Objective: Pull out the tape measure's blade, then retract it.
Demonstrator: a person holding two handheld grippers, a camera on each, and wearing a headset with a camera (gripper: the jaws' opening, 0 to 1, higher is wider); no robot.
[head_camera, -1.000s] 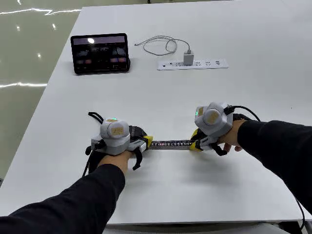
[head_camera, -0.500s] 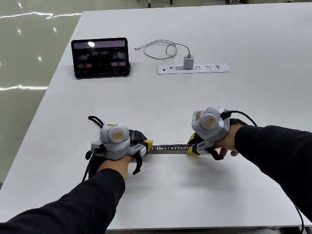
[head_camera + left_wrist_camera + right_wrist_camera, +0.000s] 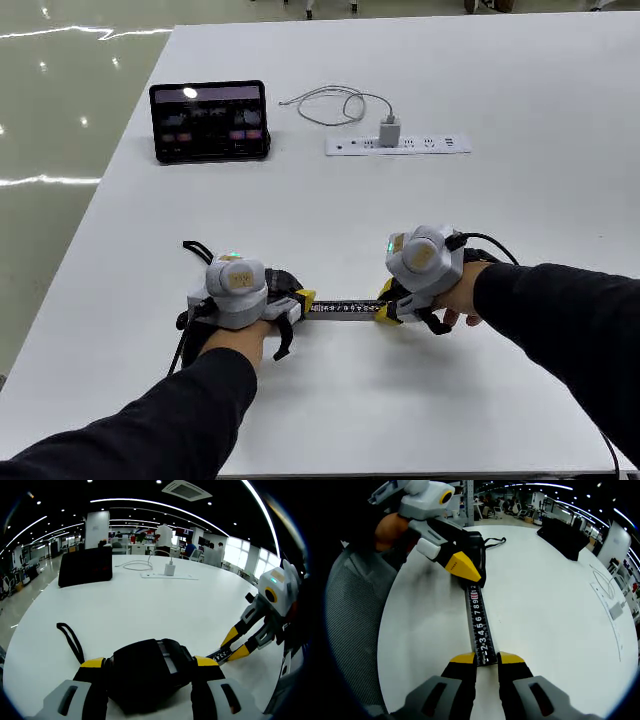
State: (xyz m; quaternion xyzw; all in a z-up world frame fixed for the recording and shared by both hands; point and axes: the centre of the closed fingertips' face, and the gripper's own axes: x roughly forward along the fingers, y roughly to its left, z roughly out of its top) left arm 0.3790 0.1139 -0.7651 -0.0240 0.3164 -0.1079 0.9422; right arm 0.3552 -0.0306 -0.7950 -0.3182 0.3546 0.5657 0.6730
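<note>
The tape measure's black case [image 3: 147,672] sits between the yellow-tipped jaws of my left gripper [image 3: 150,662], which is shut on it at the table's near left [image 3: 298,300]. Its black wrist strap [image 3: 70,637] trails on the table. A short length of blade [image 3: 479,625] with printed numbers runs out of the case to my right gripper [image 3: 485,657], which is shut on the blade's end. In the head view the blade [image 3: 345,307] lies low over the white table [image 3: 330,220] between the two grippers, with the right gripper [image 3: 385,311] close to the left one.
A dark tablet [image 3: 209,121] stands at the far left of the table. A white power strip [image 3: 400,146] with a plugged-in charger [image 3: 388,132] and looped cable [image 3: 325,100] lies at the back. The table's near edge [image 3: 400,470] is just below the arms.
My right gripper has moved left toward the left gripper with the blade's end, so the exposed blade is shorter. The left gripper has stayed about where it was.
</note>
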